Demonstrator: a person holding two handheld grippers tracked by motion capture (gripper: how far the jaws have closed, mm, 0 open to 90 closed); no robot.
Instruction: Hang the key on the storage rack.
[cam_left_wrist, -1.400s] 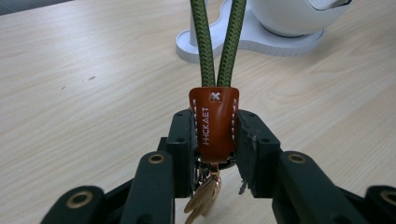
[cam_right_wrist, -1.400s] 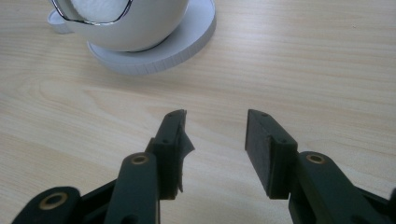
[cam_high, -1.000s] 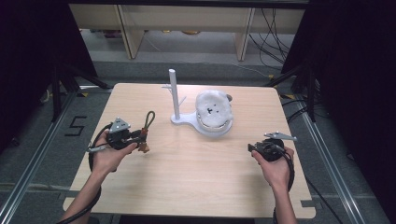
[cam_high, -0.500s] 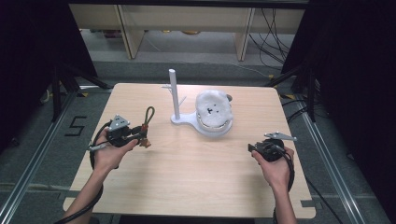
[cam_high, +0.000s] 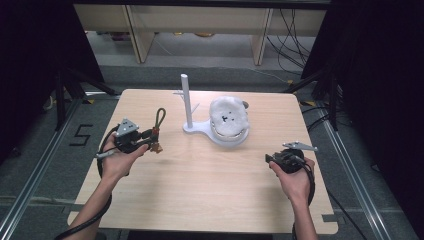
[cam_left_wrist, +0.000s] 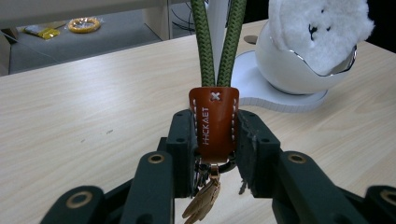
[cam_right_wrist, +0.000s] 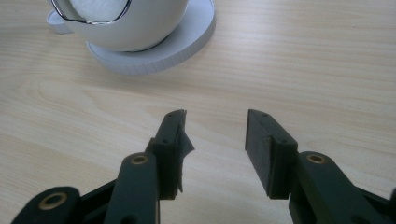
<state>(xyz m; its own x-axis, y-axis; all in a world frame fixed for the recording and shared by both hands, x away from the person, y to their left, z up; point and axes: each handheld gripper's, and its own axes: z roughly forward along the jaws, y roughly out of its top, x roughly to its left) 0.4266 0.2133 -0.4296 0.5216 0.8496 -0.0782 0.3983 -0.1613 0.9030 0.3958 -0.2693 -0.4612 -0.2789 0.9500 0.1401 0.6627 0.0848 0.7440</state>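
Note:
My left gripper (cam_high: 149, 139) is shut on a keychain (cam_high: 158, 127): a green rope loop (cam_left_wrist: 225, 42) rising from a brown leather tab (cam_left_wrist: 213, 116), with a metal ring and a pale charm (cam_left_wrist: 203, 205) hanging below. The pads clamp the tab from both sides, a little above the left part of the table. A white stand has a thin upright post (cam_high: 185, 100) and a flat base (cam_high: 196, 129), and a white egg-shaped bowl (cam_high: 230, 134) with fluffy white filling (cam_left_wrist: 322, 28) sits on it. My right gripper (cam_high: 269, 159) hovers at the table's right, open, with only wood between the jaws (cam_right_wrist: 215, 130).
The light wooden table (cam_high: 200, 200) stretches bare between the two hands. In the right gripper view the bowl (cam_right_wrist: 140, 23) and its round base (cam_right_wrist: 189, 39) lie ahead to the left. Shelving and cables stand on the floor beyond the far edge.
The left hand has shifted slightly toward the far side with the keychain still clamped. The right hand has kept still.

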